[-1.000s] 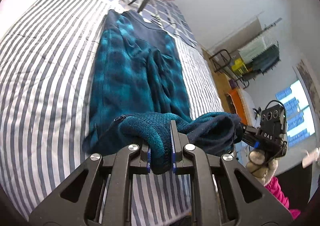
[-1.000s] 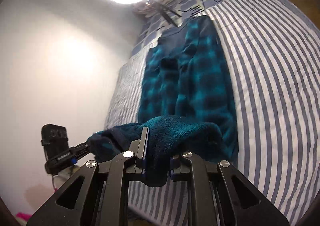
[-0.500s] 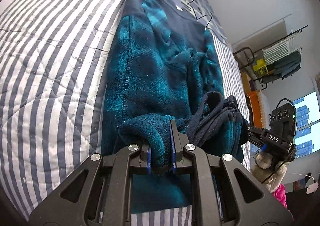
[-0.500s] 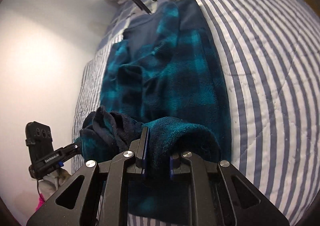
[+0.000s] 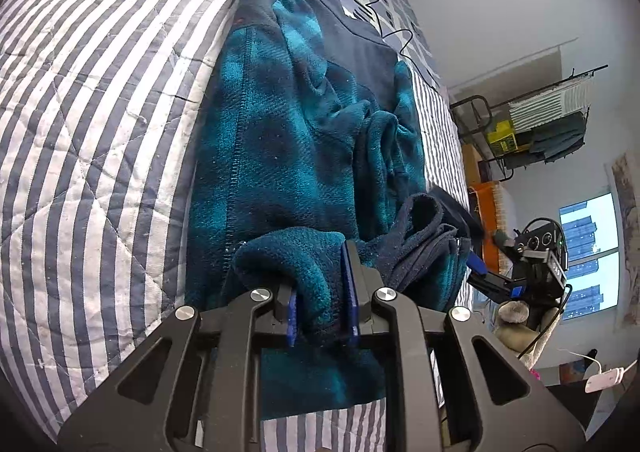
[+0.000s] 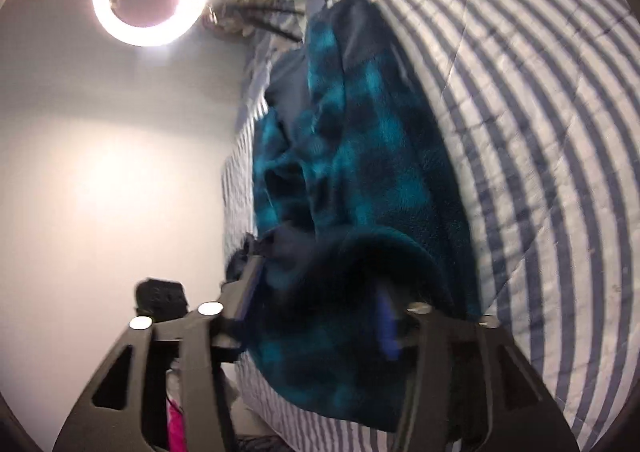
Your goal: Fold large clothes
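1. Now, in the left view, the left gripper (image 5: 320,288) has opened a little, though a thick bunch of the blue fleece top (image 5: 288,140) still sits between its fingers.
2. Next, in the right view, the right gripper (image 6: 316,308) has opened wide and let go. The hem now lies folded over the top on the striped bed (image 6: 540,132).

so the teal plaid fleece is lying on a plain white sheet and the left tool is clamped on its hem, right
Not quite: the sheet is blue-and-white striped, not plain white, as the left wrist view shows. The rest holds: the left tool is clamped on the teal plaid fleece's hem.
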{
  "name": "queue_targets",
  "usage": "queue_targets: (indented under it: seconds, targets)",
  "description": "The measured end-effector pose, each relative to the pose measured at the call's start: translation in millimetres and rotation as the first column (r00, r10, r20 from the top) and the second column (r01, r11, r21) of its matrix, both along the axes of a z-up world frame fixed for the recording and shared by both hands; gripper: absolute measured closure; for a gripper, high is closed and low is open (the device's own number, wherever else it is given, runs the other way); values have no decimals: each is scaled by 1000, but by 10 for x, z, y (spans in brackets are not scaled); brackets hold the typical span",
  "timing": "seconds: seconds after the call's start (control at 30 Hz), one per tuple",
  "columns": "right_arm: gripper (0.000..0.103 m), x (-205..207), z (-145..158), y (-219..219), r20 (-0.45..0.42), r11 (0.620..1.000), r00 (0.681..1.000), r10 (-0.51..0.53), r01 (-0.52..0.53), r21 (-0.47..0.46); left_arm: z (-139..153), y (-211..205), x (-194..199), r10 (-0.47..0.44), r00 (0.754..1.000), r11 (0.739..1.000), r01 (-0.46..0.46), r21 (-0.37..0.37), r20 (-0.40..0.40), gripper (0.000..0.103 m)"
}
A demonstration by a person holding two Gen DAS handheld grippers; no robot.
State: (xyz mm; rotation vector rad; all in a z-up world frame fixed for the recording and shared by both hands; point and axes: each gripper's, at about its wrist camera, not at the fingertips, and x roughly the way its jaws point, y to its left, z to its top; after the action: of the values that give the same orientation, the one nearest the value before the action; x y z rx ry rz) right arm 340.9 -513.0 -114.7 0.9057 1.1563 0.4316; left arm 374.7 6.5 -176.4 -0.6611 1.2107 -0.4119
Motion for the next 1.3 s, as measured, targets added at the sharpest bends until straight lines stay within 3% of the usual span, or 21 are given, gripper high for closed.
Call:
queue_targets:
  seconds: [0.13,0.23,0.3,0.4,0.5,0.57,0.67,0.73,0.8,0.87,0.93,1.03,1.1,1.2,1.3]
  targets:
    - [43,-89,180,-140,56,999,998,-33,34,-28,8,16,26,1,1000,1000,-2,-26,-17,83]
    - [43,-190,385,98,132,991,989,70,-54,-123,8,19,75,3,999,999,-5,-40,-42,82]
    - [50,-292,486,433,190,971,963,191,-157,-181,12,28,96,6,998,998,-9,-55,-55,80]
    - [62,-479,526,1074,223,880,876,427,-347,-324,31,40,113,7,998,997,-11,-77,-61,78]
    - [65,-520,349,1553,188,802,822,538,-430,-415,34,59,121,6,997,995,-13,-100,-71,76]
    - [65,-420,208,1688,157,792,832,531,-422,-442,38,96,114,8,996,993,-18,-118,-87,73]
    - [65,-218,13,1701,94,795,876,474,-380,-473,80,235,109,13,994,985,-31,-170,-107,69]
    - [65,-158,-100,1690,69,791,883,465,-379,-481,130,324,96,14,994,978,-35,-205,-105,62]
    - [68,-134,-158,1703,56,779,886,459,-371,-506,232,432,77,39,997,978,-53,-201,-71,48]
    - [68,-108,-194,1678,52,787,892,449,-367,-495,372,566,48,81,996,979,-84,-186,-22,44]
    - [68,-124,-148,1625,62,807,897,438,-362,-466,550,593,-7,71,996,990,-64,-122,56,44]
    - [65,-204,77,1462,154,840,897,414,-311,-445,757,356,-152,-51,980,997,39,65,192,45]
    - [65,-284,203,1316,205,838,898,389,-253,-484,770,57,-258,-176,953,969,123,216,246,46]
    - [65,-322,221,1160,213,803,897,387,-214,-556,565,-317,-311,-331,913,898,228,376,237,62]
    - [65,-310,105,1098,184,765,901,392,-208,-609,271,-457,-239,-346,918,873,238,426,195,64]
